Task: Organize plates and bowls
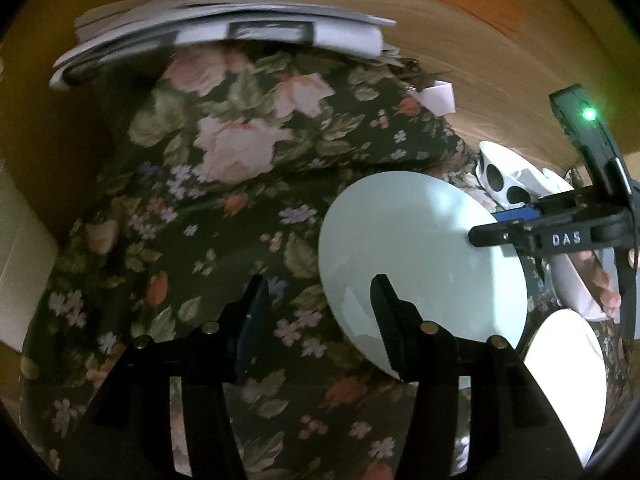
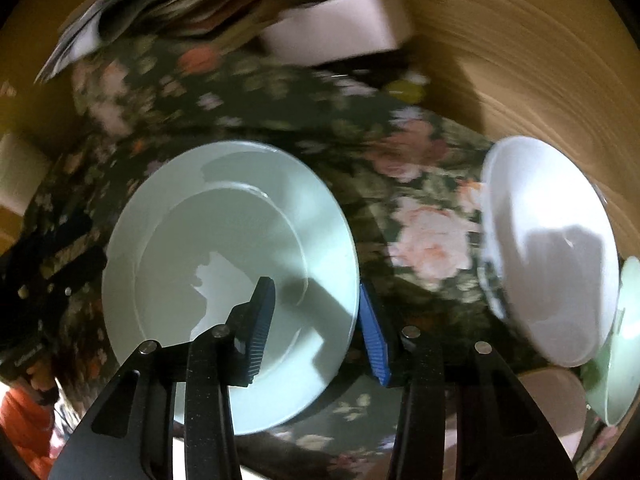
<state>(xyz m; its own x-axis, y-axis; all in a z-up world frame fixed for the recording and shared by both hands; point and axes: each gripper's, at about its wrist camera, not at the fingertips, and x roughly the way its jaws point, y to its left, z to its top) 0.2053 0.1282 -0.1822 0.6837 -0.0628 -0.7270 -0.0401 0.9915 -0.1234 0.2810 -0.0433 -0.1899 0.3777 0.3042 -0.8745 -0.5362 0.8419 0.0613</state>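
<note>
A pale green plate (image 2: 224, 264) lies on the floral tablecloth (image 2: 432, 216); it also shows in the left wrist view (image 1: 416, 256). My right gripper (image 2: 318, 320) is open, its jaws straddling the plate's right rim, one blue pad over the plate and one outside the rim. The right gripper shows from the side in the left wrist view (image 1: 496, 228) at the plate's far edge. My left gripper (image 1: 316, 308) is open and empty, just left of the plate. A white bowl (image 2: 552, 248) sits right of the plate, a green bowl (image 2: 624, 344) beyond it.
A stack of papers and magazines (image 1: 216, 36) lies at the back of the table. A white box (image 2: 344, 28) stands behind the plate. Another white dish (image 1: 568, 376) sits at the lower right. A wooden wall (image 1: 460, 48) runs behind the table.
</note>
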